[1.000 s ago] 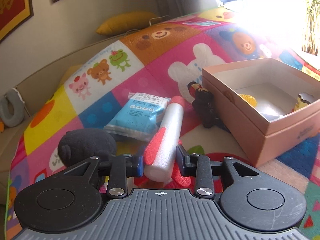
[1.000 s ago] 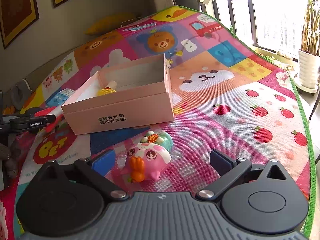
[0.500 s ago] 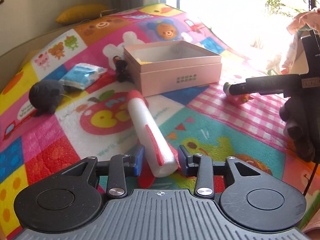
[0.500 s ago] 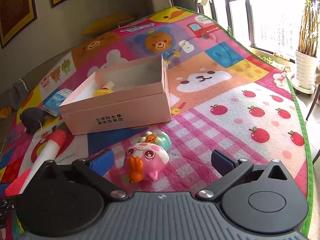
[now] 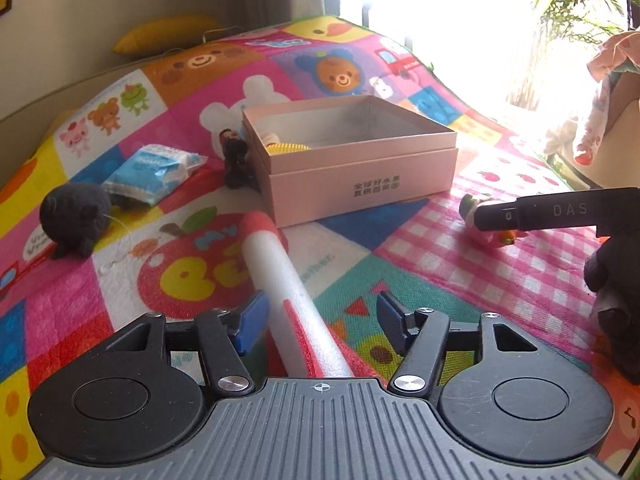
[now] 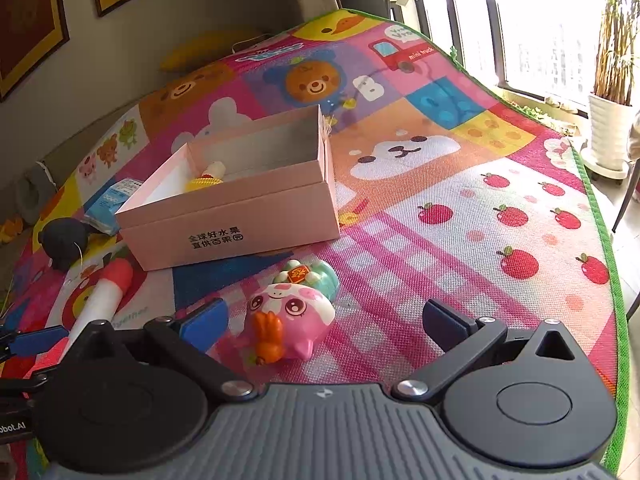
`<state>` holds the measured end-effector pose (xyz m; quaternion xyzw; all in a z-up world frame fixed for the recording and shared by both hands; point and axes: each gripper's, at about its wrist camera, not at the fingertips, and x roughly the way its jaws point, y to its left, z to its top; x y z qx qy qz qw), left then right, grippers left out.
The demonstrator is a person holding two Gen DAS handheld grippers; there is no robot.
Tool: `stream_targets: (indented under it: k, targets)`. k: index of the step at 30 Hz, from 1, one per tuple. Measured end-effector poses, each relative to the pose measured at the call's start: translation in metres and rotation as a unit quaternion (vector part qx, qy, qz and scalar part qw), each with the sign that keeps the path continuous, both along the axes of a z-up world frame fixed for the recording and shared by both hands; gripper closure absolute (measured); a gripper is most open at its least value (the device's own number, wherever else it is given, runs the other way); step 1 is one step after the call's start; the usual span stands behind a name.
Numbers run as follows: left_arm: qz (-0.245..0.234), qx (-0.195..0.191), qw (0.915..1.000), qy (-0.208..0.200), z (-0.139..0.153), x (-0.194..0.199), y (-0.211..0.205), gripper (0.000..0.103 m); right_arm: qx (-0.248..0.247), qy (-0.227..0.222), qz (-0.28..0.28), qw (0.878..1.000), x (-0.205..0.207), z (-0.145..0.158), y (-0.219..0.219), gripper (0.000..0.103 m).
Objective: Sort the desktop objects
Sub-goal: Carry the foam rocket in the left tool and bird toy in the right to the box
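Since half second ago left gripper (image 5: 320, 316) jaws have spread; foam stick (image 5: 288, 292) now free between them, only left pad near it. Stick lies on mat (image 5: 460, 272), long axis running forward, red cap toward box (image 5: 360, 168) ahead. Probably release or regrasp step.

Right gripper (image 6: 324, 320) spread wide around pink toy (image 6: 290, 320), not touching. Next: close on toy, carry to box ahead-left.
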<state>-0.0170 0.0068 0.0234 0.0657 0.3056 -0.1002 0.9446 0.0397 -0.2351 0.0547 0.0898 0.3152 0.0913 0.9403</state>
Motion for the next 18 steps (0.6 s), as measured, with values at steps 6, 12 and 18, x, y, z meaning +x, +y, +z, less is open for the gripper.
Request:
stream_targets:
  k: [6, 12, 18]
  targets:
    - [0.003, -0.003, 1.0000, 0.002, 0.002, -0.012, 0.008, 0.067, 0.017, 0.005, -0.003, 1.000, 0.002, -0.001, -0.004, 0.000]
    - [-0.087, -0.022, 0.9958, 0.023, 0.006, -0.048, -0.003, 0.065, 0.025, 0.006, -0.007, 1.000, 0.002, -0.002, -0.006, 0.000]
    - [-0.100, 0.003, 0.9938, 0.048, -0.007, -0.051, -0.013, 0.043, 0.026, 0.006, -0.007, 1.000, 0.002, -0.002, -0.007, 0.000]
